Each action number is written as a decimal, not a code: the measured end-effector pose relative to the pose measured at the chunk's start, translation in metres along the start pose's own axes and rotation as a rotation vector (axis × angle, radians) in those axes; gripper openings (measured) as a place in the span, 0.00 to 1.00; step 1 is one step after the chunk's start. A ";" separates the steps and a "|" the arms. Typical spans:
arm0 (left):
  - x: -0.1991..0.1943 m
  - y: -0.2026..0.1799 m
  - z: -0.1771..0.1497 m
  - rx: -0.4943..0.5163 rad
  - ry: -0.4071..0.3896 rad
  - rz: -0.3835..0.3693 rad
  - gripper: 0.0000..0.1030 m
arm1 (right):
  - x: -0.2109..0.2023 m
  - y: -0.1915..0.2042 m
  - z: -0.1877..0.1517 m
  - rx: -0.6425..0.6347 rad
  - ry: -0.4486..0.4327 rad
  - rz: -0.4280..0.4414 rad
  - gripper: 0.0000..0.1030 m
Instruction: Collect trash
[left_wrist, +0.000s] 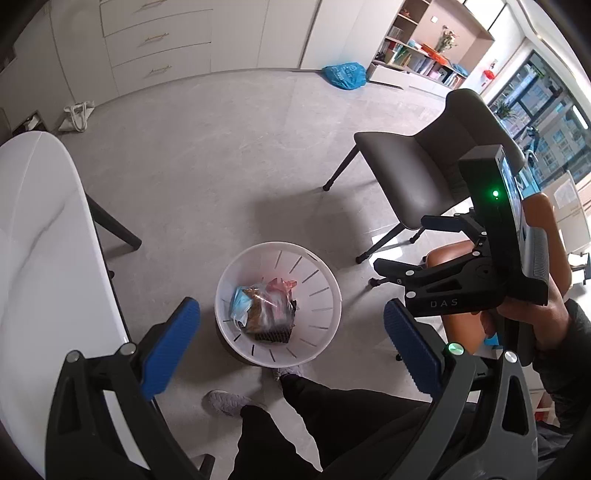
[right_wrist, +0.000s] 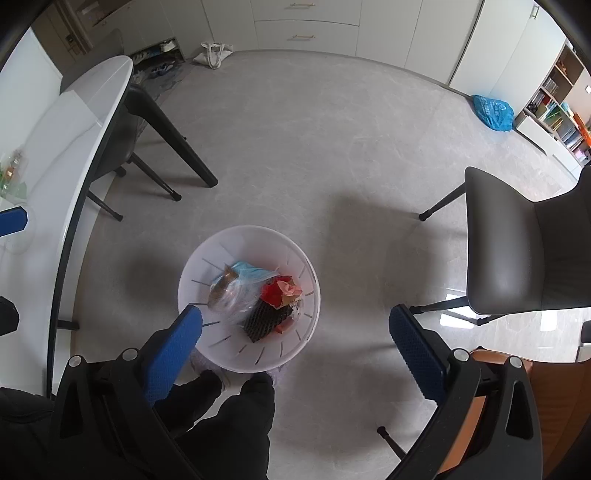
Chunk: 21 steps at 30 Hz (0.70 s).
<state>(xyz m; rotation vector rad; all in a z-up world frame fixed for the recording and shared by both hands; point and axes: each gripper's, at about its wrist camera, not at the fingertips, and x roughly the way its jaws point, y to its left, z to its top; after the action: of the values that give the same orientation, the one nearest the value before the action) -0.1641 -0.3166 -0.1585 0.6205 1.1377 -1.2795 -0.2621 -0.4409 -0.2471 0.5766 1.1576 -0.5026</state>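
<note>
Both the left gripper (left_wrist: 291, 339) and right gripper (right_wrist: 295, 341) gape empty above the white slotted bin (left_wrist: 325, 295) of crumpled wrappers (left_wrist: 264, 308).

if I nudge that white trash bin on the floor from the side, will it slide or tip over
Probably slides. The white trash bin looks like thin slotted plastic, so likely light, and the floor looks smooth and glossy. The trash in it is wrappers and a clear bag, adding little weight, so a high push could tip it; its narrower base adds to that risk.
</note>
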 end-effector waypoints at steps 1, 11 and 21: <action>-0.001 0.002 0.000 -0.006 0.000 0.001 0.92 | 0.000 0.001 0.001 -0.002 0.000 0.002 0.97; -0.032 0.035 -0.007 -0.111 -0.079 0.107 0.92 | -0.008 0.035 0.019 -0.049 -0.023 0.049 0.97; -0.162 0.118 -0.063 -0.448 -0.301 0.439 0.92 | -0.070 0.183 0.075 -0.328 -0.190 0.218 0.97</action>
<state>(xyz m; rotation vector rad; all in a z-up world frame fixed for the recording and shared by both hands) -0.0550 -0.1659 -0.0609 0.3032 0.9288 -0.6816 -0.1160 -0.3475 -0.1300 0.3557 0.9568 -0.1694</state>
